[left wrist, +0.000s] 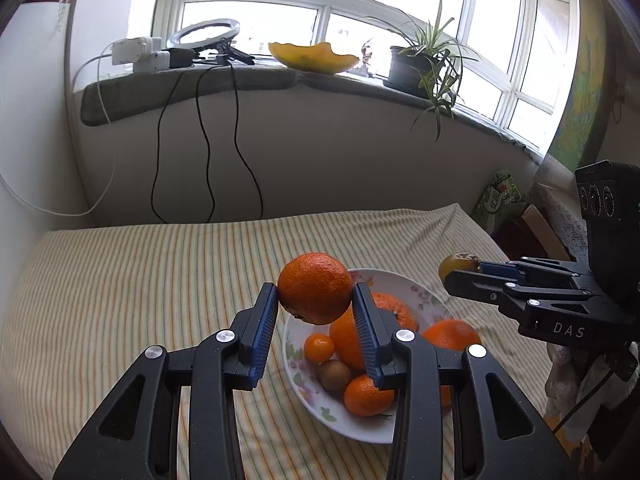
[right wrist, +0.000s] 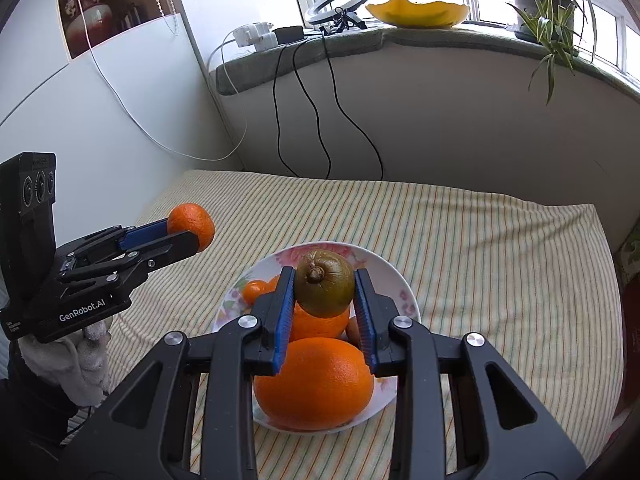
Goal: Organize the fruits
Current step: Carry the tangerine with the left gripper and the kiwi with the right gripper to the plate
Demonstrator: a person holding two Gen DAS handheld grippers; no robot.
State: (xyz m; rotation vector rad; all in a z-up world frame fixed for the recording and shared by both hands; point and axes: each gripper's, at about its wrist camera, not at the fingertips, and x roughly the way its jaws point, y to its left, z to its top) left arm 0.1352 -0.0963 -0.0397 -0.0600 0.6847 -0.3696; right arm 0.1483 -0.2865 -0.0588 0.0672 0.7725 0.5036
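Both grippers were clamped: left gripper [left wrist: 315,304] on an orange [left wrist: 315,288], right gripper [right wrist: 325,294] on a kiwi [right wrist: 325,289], firm round fruits, likely slippery, pinched across their middles above the plate [left wrist: 420,292].

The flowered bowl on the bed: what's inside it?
The flowered bowl holds several oranges, large and small, and a small brown fruit. The gripper fingers cover part of the pile, so an exact count isn't possible.

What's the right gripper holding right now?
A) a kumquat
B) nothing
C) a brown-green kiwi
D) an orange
C: the right gripper is shut on the kiwi above the plate, while the orange sits in the left gripper.
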